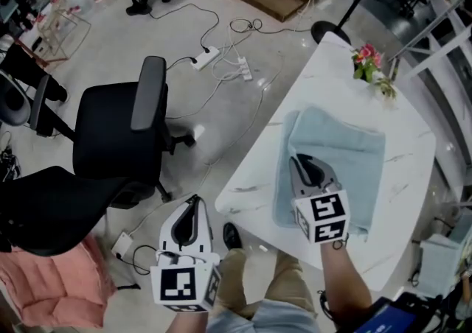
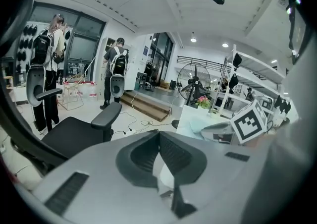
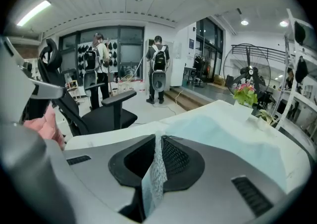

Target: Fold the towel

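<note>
A light blue towel (image 1: pixel 346 155) lies on the white marble table (image 1: pixel 254 180), with one layer folded over another. My right gripper (image 1: pixel 296 158) hovers over the towel's left part, shut on a strip of its cloth. In the right gripper view that strip (image 3: pixel 154 178) hangs between the closed jaws of the right gripper (image 3: pixel 158 139), and the rest of the towel (image 3: pixel 223 136) spreads ahead. My left gripper (image 1: pixel 193 200) is off the table to the left, above the floor. In the left gripper view the left gripper (image 2: pixel 159 134) is shut with nothing in it.
A small pot of pink flowers (image 1: pixel 369 59) stands at the table's far corner. A black office chair (image 1: pixel 118 132) is on the left, with a pink cloth (image 1: pixel 51 280) below it. A power strip and cables (image 1: pixel 210 55) lie on the floor. Two persons (image 3: pixel 158 67) stand far off.
</note>
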Available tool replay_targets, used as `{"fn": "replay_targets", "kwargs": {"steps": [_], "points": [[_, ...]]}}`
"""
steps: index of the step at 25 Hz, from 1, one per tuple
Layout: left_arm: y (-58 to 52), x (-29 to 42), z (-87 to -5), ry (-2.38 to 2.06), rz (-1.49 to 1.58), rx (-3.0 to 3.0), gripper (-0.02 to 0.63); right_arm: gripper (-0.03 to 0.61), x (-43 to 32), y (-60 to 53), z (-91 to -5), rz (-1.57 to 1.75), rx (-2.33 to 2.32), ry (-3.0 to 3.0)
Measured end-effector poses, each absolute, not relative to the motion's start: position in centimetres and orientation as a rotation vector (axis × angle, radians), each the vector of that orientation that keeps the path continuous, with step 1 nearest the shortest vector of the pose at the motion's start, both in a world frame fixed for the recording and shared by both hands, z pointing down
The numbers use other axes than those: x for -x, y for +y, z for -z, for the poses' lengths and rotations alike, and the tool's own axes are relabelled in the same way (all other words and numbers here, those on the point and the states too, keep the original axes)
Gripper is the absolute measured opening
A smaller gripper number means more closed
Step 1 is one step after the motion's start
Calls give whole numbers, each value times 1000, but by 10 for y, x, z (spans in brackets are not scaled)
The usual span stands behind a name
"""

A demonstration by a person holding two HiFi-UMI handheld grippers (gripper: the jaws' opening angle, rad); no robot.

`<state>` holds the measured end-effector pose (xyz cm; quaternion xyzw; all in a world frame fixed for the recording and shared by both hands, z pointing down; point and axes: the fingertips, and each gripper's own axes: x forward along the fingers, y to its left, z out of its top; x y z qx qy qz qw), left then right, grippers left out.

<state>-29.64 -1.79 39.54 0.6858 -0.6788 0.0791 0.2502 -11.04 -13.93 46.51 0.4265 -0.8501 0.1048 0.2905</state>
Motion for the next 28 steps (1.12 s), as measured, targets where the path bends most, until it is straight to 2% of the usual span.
{"fn": "replay_targets", "kwargs": {"steps": [5,8,13,18,21,22,23,24,25,28], "points": [[-16,296,-412,-1831,-236,-1859,8,77,124,-133,-494,-188,-1059,-2198],[-19,289,-417,-1801,-243,-1867,8,209,139,-119,-481,-234,-933,-2253],[-33,261,-405,-1738,-215,-1944,8,212,115,-100,-424,-300,-891,-2388],[-42,230,-389,-1672,-213,-2041,8,210,72,-67,-448,-303,-815,-2292],[-43,222,-392,-1651,-235,-2057,8,204,59,-59,-468,-344,-856,-2260],[-41,221,-395,-1646,-246,-2059,8,183,56,-60,-475,-336,-877,-2243],[-40,220,-399,-1641,-256,-2062,8,147,53,-62,-480,-310,-898,-2221],[-38,218,-402,-1636,-265,-2067,8,70,50,-63,-483,-278,-918,-2204],[-37,217,-404,-1631,-273,-2068,8,37,50,-64,-483,-252,-933,-2199],[-36,215,-402,-1627,-288,-2065,8,34,57,-55,-471,-229,-914,-2238]]}}
